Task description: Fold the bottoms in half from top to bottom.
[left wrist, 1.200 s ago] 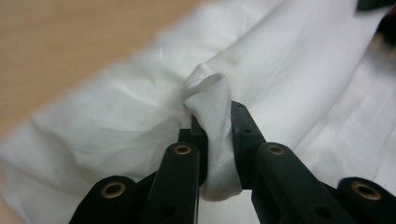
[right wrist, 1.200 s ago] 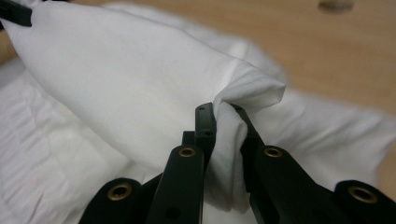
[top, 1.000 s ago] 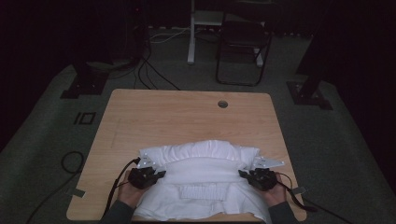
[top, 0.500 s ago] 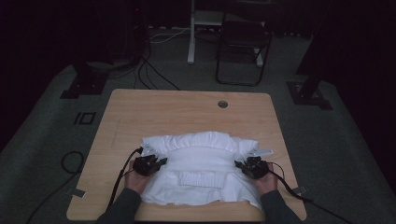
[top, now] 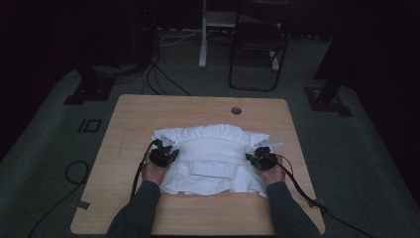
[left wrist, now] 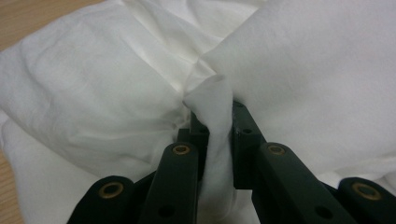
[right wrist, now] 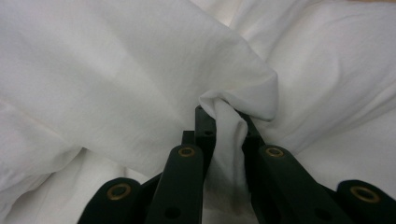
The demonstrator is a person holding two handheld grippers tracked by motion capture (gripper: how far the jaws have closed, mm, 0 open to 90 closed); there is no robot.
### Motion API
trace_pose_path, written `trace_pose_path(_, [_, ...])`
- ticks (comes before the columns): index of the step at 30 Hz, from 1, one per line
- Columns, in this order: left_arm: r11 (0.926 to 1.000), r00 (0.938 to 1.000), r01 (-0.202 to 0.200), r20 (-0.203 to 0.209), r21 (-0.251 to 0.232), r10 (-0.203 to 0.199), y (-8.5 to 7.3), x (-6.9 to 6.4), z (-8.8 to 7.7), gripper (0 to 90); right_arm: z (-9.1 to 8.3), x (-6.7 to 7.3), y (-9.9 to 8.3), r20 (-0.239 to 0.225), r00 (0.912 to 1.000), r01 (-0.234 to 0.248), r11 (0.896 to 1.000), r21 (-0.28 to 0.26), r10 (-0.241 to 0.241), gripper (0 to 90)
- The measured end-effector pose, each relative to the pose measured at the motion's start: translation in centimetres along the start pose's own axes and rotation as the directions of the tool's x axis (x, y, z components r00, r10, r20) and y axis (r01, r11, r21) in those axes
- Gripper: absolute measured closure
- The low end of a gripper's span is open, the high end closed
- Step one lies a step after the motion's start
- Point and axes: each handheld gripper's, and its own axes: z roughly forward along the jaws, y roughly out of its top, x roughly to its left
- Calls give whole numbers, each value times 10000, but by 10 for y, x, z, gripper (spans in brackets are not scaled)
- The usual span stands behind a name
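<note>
The white cloth [top: 213, 158] lay bunched on the worktop [top: 138, 114], near the person's edge. The left gripper [top: 164, 154] and right gripper [top: 261, 158] each pinched a fold between closed fingers [left wrist: 243, 135]. Folding cleanly probably required both hands moving level and together, keeping the held edge taut.

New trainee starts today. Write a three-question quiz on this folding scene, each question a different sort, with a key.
1. True or false: the left hand-held gripper is shut on the white cloth.
2. The right hand-held gripper grips: A) a cable B) a fold of cloth C) nothing.
3. Fill in: the cloth lies on a wooden ____.

Key: 1 true; 2 B; 3 table.
</note>
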Motion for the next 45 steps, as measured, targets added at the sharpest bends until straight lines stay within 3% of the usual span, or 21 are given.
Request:
trace_pose_path(3, [9998,9993,158,334,-117,-154,3,6,-7,832,-3,-3,1,-227,9997,-8,10000,-31,8,848])
trace_pose_path(6, [9940,9955,666,730,-866,-603,9,15,-27,837,-18,-7,5,-341,9992,-226,9974,-682,203,849])
trace_pose_path(8, [9764,9924,855,1038,-1981,-658,15,19,-50,844,-35,-9,11,-242,9995,-250,9900,-1388,218,850])
trace_pose_path(9, [9628,9888,1015,1323,-2506,-698,19,19,-62,846,-45,-10,15,-199,9995,-263,9836,-1785,231,850])
trace_pose_path(11, [9412,9872,1003,1499,-3226,-538,25,18,-84,847,-66,-11,22,-257,9992,-368,9626,-2683,310,851])
trace_pose_path(12, [9412,9872,1003,1499,-3226,-538,25,18,-84,847,-66,-11,22,-257,9992,-368,9626,-2683,310,851])
trace_pose_path(13, [9293,9810,1116,1885,-3519,-464,27,18,-96,847,-77,-11,25,-239,9993,-347,9501,-3099,287,851])
trace_pose_path(14, [9279,9789,1126,1998,-3554,-423,27,18,-99,847,-90,-10,27,-272,9994,-291,9374,-3470,210,851])
trace_pose_path(15, [9282,9764,1160,2121,-3536,-412,25,17,-102,846,-94,-9,26,-285,9995,-211,9341,-3563,117,851])
trace_pose_path(17, [9381,9761,968,2161,-3325,-241,19,12,-104,843,-100,-5,19,-155,9998,65,9356,-3531,-128,851])
trace_pose_path(19, [9471,9684,1094,2472,-3018,-331,10,10,-99,831,-98,-1,6,-213,9995,153,9473,-3201,-233,850])
trace_pose_path(20, [9572,9664,997,2555,-2716,-282,6,9,-95,792,-96,0,-2,-290,9994,91,9536,-3010,-187,841])
trace_pose_path(21, [9598,9702,924,2408,-2651,-270,4,8,-94,697,-91,1,-10,-363,9992,49,9656,-2598,-148,803])
trace_pose_path(23, [9579,9722,1001,2312,-2692,-366,4,8,-92,557,-88,1,-17,-334,9993,78,9723,-2338,-160,612])
trace_pose_path(25, [9534,9742,1000,2230,-2845,-356,12,7,-95,541,-93,1,-15,-186,9997,-208,9650,-2614,165,510])
trace_pose_path(27, [9541,9775,833,2100,-2878,-221,21,4,-96,543,-102,5,-4,180,9993,-249,9459,-3236,324,461])
trace_pose_path(29, [9600,9806,535,1962,-2748,15,32,-3,-92,572,-107,11,9,403,9989,-96,9374,-3483,252,462])
trace_pose_path(31, [9663,9800,403,1989,-2544,114,38,-10,-84,593,-106,20,20,480,9988,181,9370,-3489,-14,481])
trace_pose_path(35, [9802,9737,208,2263,-1970,249,36,-25,-62,634,-81,39,29,-13,9974,685,9593,-2741,-717,542])
trace_pose_path(41, [9937,9663,23,2559,-1121,266,8,-44,-36,652,-44,54,10,-371,9940,952,9817,-1648,-1026,552])
trace_pose_path(45, [9945,9634,103,2673,-1045,181,-12,-49,-31,650,-34,55,-8,-416,9938,978,9886,-1143,-1031,542])
